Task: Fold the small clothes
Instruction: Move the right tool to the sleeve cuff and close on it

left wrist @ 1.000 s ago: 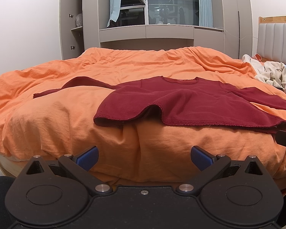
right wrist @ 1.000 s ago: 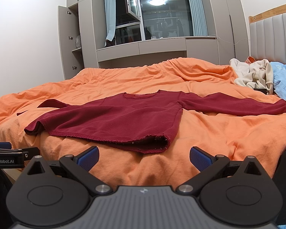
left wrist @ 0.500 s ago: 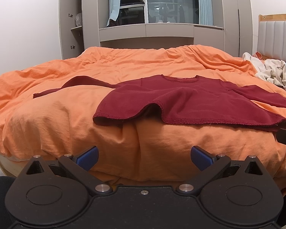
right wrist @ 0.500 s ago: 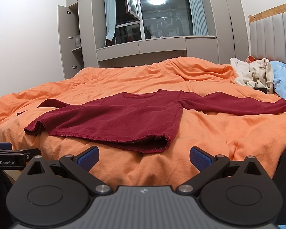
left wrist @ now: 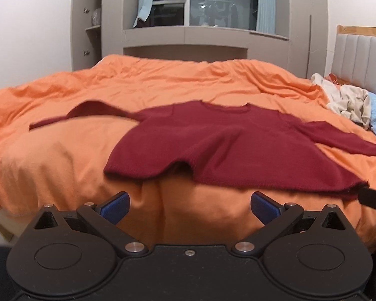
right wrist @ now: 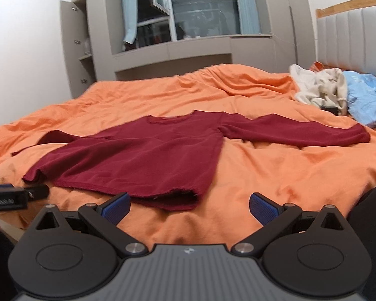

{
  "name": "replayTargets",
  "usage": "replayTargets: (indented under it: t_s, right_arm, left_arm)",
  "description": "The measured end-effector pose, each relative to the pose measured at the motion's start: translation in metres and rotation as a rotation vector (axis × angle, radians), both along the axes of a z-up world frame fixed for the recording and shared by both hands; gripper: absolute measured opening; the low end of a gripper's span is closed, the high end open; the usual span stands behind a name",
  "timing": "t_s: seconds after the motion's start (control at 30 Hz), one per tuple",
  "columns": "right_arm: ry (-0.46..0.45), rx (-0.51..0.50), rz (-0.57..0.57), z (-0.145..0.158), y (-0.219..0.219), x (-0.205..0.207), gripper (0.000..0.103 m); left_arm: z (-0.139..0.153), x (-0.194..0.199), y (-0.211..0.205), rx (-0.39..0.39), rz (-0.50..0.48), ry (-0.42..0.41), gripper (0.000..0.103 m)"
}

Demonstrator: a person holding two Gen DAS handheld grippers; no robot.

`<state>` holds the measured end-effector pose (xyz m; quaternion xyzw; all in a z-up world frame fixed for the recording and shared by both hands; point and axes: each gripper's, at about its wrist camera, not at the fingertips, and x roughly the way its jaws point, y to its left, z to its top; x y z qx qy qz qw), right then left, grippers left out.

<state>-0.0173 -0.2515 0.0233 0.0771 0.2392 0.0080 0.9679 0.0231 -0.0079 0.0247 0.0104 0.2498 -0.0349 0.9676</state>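
A dark red long-sleeved top (left wrist: 228, 148) lies flat on the orange duvet (left wrist: 62, 165), sleeves spread to both sides, hem toward me. It also shows in the right wrist view (right wrist: 148, 160). My left gripper (left wrist: 189, 207) is open and empty, just short of the hem near its left part. My right gripper (right wrist: 189, 207) is open and empty, just short of the hem's right corner. The tip of the right gripper shows at the right edge of the left wrist view (left wrist: 374, 198), and the left gripper shows at the left edge of the right wrist view (right wrist: 15, 195).
A heap of cream clothes (right wrist: 320, 90) and a light blue garment (right wrist: 368, 100) lie by the padded headboard (right wrist: 351, 37) at the right. Grey cabinets and a window (left wrist: 213, 2) stand beyond the bed's far side.
Both grippers have risen and tilted down, moving slightly closer to the bed; the top now sits lower and larger in both views. Jaws stay open. The top has not moved.
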Motion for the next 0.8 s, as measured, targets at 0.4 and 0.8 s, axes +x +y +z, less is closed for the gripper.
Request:
replayTargets:
  t_s: [0.4,0.8]
  right_arm:
    - [-0.007,-0.006,-0.053,0.025,-0.04,0.046,0.103]
    - [-0.079,0.042,-0.322,0.015,-0.152,0.128,0.103]
  left_arm:
    - [0.04,0.069,-0.038,0.04,-0.075,-0.026,0.103]
    - [0.052,0.206,-0.105,0.041,-0.158,0.034,0.103]
